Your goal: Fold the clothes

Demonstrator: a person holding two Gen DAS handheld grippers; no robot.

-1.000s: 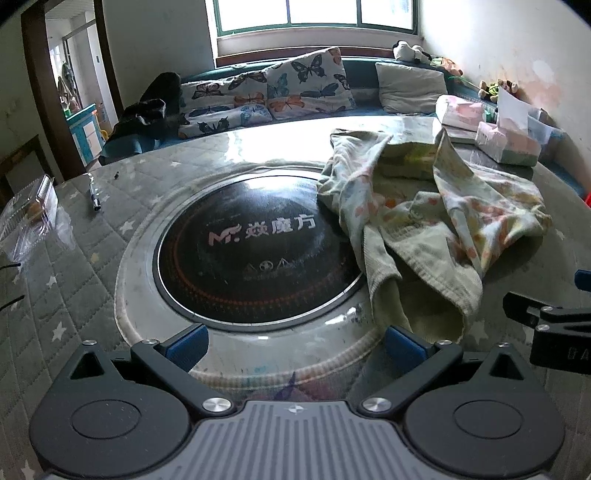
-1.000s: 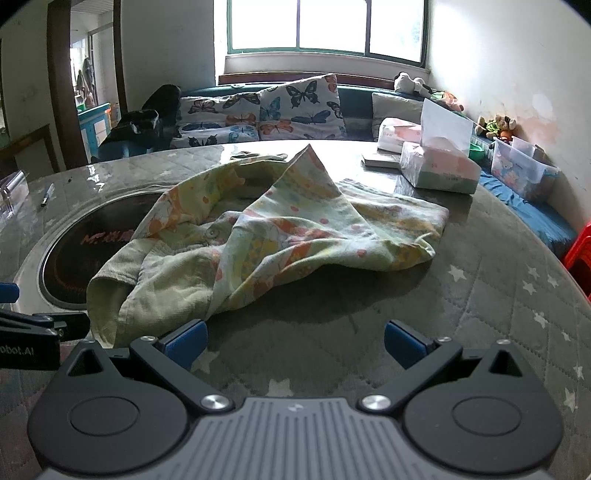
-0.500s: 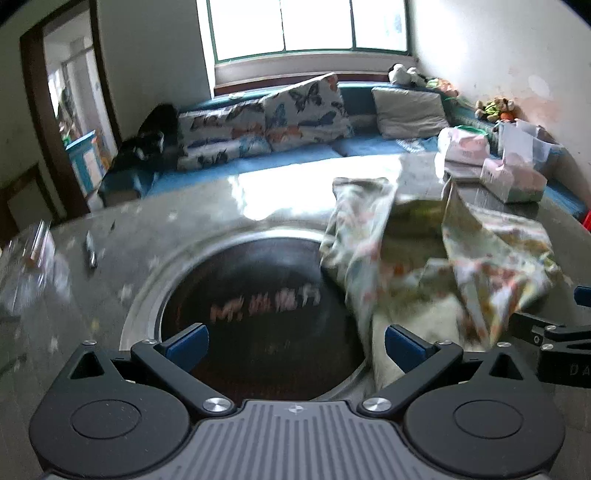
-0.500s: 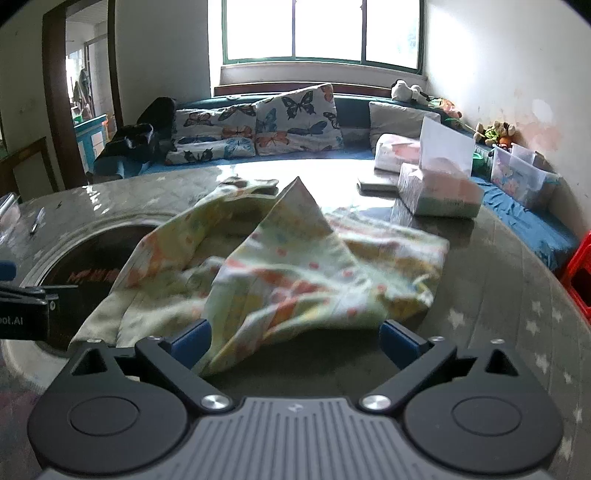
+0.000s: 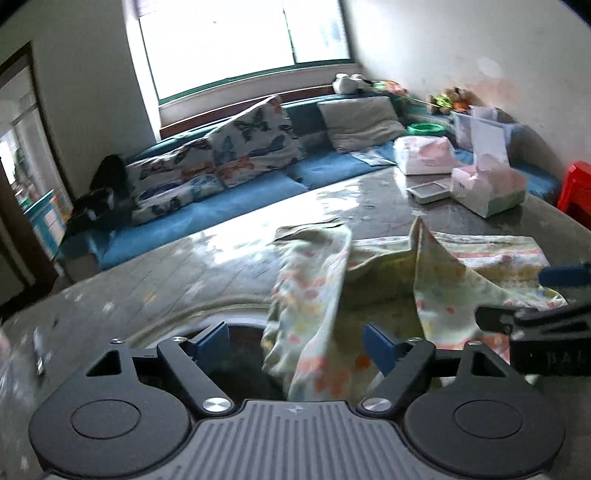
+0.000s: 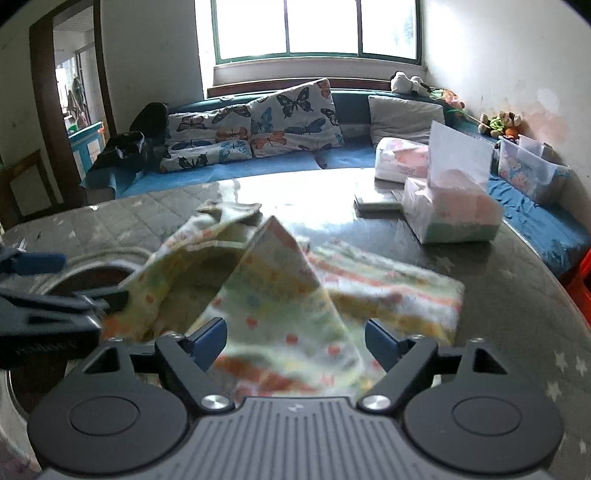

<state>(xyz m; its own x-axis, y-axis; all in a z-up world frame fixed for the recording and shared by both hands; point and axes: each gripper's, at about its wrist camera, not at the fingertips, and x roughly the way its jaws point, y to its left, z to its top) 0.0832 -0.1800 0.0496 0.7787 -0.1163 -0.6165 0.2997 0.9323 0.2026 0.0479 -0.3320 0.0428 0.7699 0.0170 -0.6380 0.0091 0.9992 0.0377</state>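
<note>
left tool released | right tool released | garment edge between both tools' fingers

light: daylight from the window, blown out white | glare: bright sheen on the table | blur: motion smear in both views, heavier in the left, garment print perhaps floral | edges: fisheye bending, dark corner vignette
</note>
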